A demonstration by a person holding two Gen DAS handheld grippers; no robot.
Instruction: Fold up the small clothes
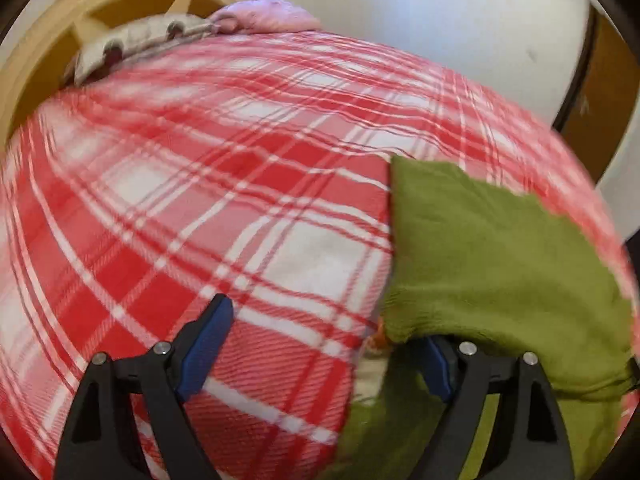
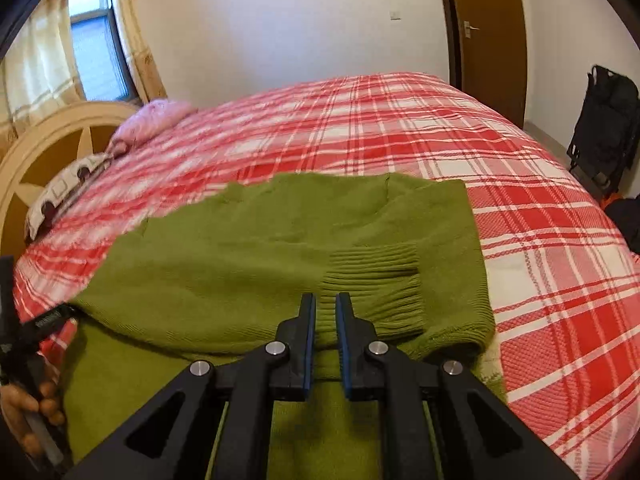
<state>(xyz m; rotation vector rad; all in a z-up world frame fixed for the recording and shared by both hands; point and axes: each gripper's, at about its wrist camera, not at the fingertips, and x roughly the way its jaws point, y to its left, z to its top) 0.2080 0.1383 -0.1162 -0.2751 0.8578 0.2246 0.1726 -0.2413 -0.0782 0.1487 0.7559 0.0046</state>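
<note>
A green knit sweater [image 2: 280, 248] lies partly folded on a red and white plaid bed, a ribbed cuff [image 2: 372, 280] on top. In the right wrist view my right gripper [image 2: 325, 308] hovers just before the cuff, its jaws nearly closed with a narrow gap and nothing between them. In the left wrist view the sweater [image 1: 488, 264] fills the right side. My left gripper [image 1: 328, 320] is wide open at the sweater's left edge; its right finger [image 1: 436, 372] is under the folded layer, its left finger [image 1: 208, 340] over bare blanket. The left gripper's body also shows in the right wrist view [image 2: 24, 332].
The plaid blanket [image 2: 540, 240] covers the whole bed. A wooden headboard [image 2: 48, 132] stands at the left, with a pink pillow [image 2: 156, 120] and a patterned pillow [image 2: 64, 192]. A brown door [image 2: 488, 32] and a black bag [image 2: 608, 120] are at the right.
</note>
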